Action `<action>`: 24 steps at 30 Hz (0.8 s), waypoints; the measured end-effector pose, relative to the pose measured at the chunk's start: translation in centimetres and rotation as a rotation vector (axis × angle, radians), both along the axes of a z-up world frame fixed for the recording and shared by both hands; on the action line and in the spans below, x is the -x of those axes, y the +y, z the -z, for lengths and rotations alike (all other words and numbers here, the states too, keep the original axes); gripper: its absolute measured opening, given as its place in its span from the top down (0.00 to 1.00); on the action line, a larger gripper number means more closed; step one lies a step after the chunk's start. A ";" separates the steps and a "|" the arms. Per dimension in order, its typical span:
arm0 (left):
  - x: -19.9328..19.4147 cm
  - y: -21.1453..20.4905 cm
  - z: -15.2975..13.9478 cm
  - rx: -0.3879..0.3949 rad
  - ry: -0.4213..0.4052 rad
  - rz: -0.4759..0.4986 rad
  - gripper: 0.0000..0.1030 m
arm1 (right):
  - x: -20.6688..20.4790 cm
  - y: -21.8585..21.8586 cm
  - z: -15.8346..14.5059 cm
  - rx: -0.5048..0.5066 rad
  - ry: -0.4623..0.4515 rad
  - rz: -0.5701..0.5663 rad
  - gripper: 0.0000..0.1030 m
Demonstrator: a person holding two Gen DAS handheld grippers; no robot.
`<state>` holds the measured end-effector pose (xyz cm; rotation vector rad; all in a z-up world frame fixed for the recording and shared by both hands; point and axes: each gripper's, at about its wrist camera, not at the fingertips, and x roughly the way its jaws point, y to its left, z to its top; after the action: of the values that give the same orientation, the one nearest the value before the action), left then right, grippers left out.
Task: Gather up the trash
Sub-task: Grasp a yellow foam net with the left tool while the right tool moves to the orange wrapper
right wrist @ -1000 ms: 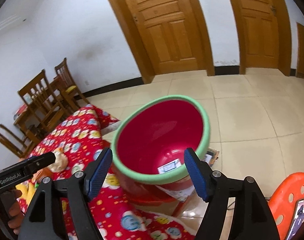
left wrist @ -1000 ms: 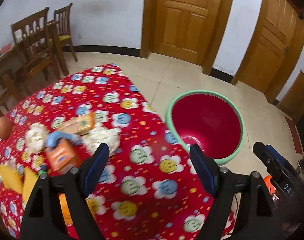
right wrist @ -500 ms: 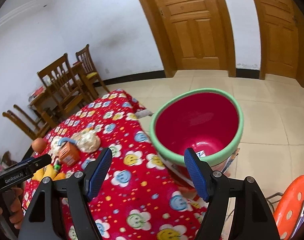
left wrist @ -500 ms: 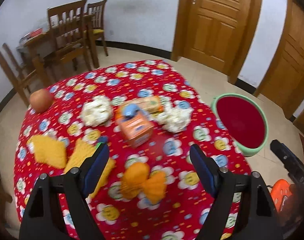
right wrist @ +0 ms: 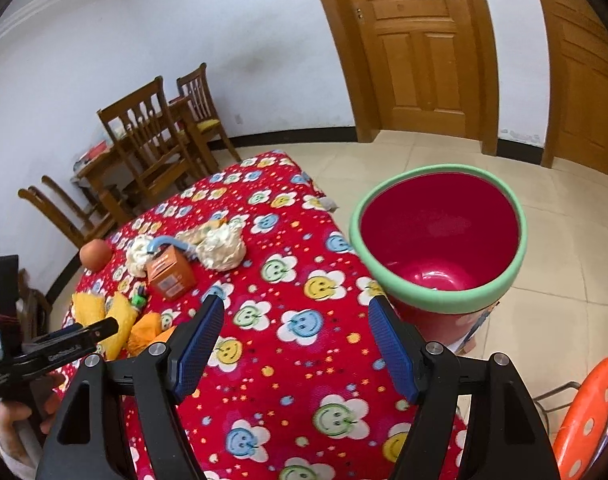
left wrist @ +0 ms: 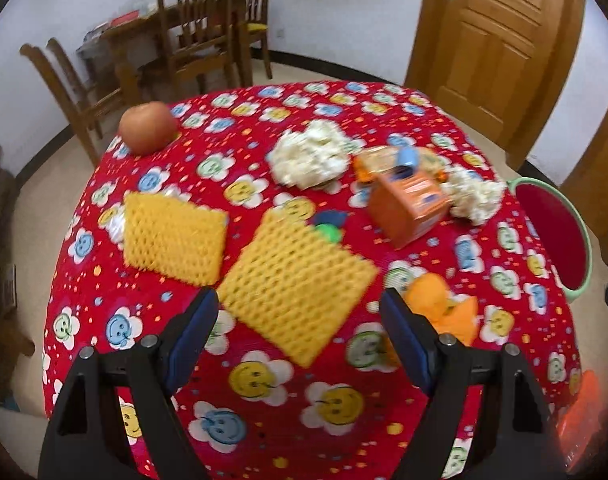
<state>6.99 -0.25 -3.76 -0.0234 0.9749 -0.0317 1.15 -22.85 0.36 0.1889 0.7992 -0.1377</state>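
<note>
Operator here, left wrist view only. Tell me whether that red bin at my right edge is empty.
Observer: The right wrist view looks straight into the red bin; no trash shows inside.
Operator: Report the right gripper.
Observer: The right gripper hangs open over bare tablecloth, holding nothing.
Operator: Say what stands beyond the bin.
Observer: An orange stool stands on the floor, nearer the camera than the bin.

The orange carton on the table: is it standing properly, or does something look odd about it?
The orange carton looks tilted rather than upright, among crumpled white paper. Orange peel and yellow foam nets are scattered over the tablecloth.
</note>
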 end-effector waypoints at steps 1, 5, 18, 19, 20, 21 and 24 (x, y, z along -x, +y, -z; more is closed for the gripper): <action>-0.1 0.2 0.2 0.002 0.005 -0.005 0.20 | -0.1 0.2 0.1 0.000 0.004 -0.003 0.27; -0.4 1.0 1.2 0.000 0.018 -0.019 0.20 | -0.4 1.1 0.6 0.002 0.021 -0.019 0.27; -0.5 1.4 3.4 0.069 0.061 -0.019 0.27 | -1.1 3.2 1.8 0.005 0.058 -0.059 0.27; -0.4 1.5 3.4 0.082 0.057 -0.014 0.29 | -1.2 3.3 1.9 0.004 0.060 -0.063 0.27; -0.4 1.5 3.4 0.094 0.053 -0.007 0.36 | -1.2 3.5 2.0 0.003 0.062 -0.066 0.27; -0.3 1.5 3.3 0.105 0.048 0.000 0.43 | -1.3 3.7 2.1 0.003 0.065 -0.070 0.27; 0.1 1.4 3.0 0.138 0.034 0.022 0.61 | -1.5 4.2 2.4 -0.002 0.073 -0.083 0.27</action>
<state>6.91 1.13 -6.78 -0.1404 1.0058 -0.1191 2.64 -18.63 -2.04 0.1529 0.8783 -0.0662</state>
